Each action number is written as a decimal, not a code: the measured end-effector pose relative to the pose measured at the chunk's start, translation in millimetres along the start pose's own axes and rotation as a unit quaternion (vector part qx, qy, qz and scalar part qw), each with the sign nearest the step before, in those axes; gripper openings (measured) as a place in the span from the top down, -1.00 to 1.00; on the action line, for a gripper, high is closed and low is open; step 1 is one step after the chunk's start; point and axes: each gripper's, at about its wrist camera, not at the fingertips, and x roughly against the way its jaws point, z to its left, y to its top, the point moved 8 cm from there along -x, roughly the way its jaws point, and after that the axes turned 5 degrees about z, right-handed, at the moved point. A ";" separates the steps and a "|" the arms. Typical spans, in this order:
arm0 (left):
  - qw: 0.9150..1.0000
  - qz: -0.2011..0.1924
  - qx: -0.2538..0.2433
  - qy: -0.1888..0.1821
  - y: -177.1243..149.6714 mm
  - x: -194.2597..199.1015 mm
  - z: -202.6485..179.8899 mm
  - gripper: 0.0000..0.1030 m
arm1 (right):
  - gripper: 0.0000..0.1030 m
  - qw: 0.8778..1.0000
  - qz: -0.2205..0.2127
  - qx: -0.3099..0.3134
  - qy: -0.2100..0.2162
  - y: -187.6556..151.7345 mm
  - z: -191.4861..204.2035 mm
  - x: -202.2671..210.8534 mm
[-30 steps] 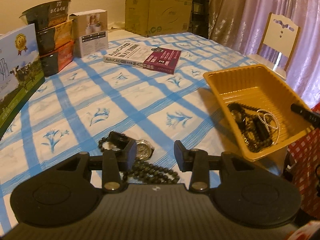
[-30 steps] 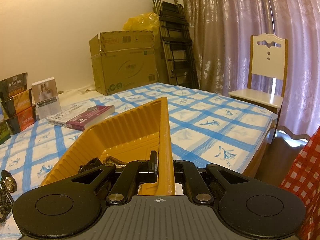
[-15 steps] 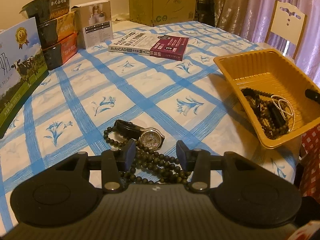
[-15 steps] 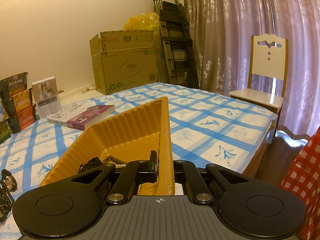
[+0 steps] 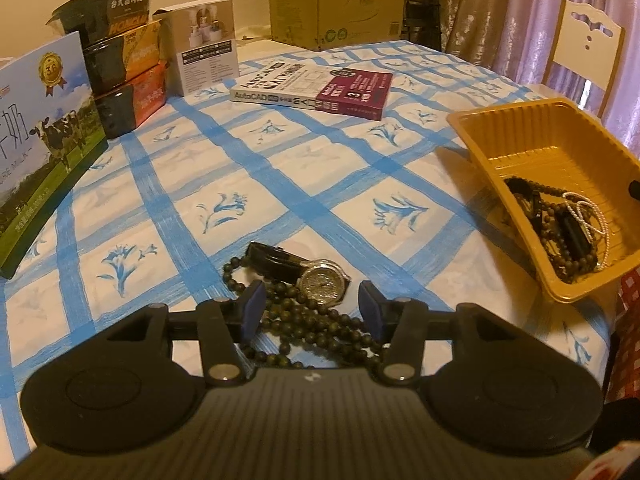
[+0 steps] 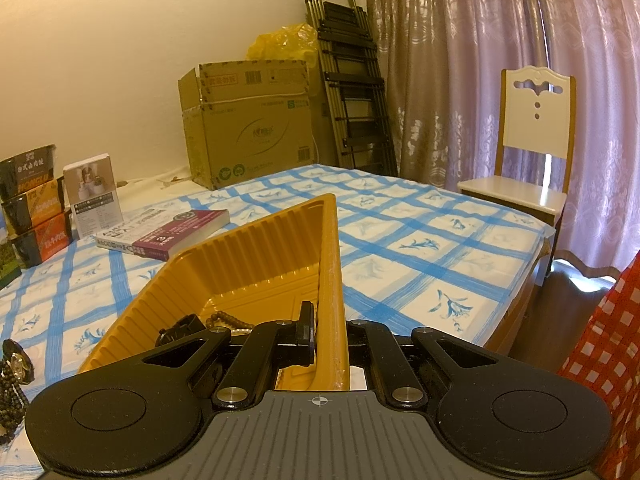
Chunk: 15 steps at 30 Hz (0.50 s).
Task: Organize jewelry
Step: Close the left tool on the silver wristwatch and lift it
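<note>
A silver-faced wristwatch (image 5: 320, 285) with a black strap lies on a dark bead necklace (image 5: 320, 330) on the blue-checked tablecloth. My left gripper (image 5: 311, 309) hovers just above and short of them. Its jaws are opening, with the watch and beads showing in the gap and nothing pressed. An orange plastic tray (image 5: 488, 132) at the right holds dark beads (image 5: 560, 236) and a white pearl strand (image 5: 588, 216). My right gripper (image 6: 328, 332) is shut on the near wall of that tray (image 6: 256, 248). The watch (image 6: 18, 364) also shows at the left edge of the right wrist view.
A thick book (image 5: 316, 90) lies at the back of the table. Stacked food boxes (image 5: 120, 64), a white carton (image 5: 204, 44) and a milk box (image 5: 40, 140) line the left side. A cardboard box (image 6: 252, 124), a folded ladder (image 6: 348, 92) and a white chair (image 6: 536, 140) stand beyond.
My left gripper has tilted and drawn back a little, so the watch and beads show more fully, and its jaws have spread wider. The right gripper and tray have not moved.
</note>
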 end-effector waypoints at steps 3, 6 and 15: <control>1.000 -0.002 0.013 0.006 2.9 -4.0 7.6 0.02 | 0.89 1.000 0.000 0.001 0.000 0.1 0.1 0.0; 0.999 -0.002 0.037 0.008 7.2 -10.6 18.3 0.02 | 0.89 1.000 0.000 0.001 0.000 0.0 -0.3 0.4; 0.990 0.014 0.141 -0.020 16.3 -40.7 44.6 0.06 | 0.89 1.000 0.000 0.000 0.000 -0.3 0.9 -0.7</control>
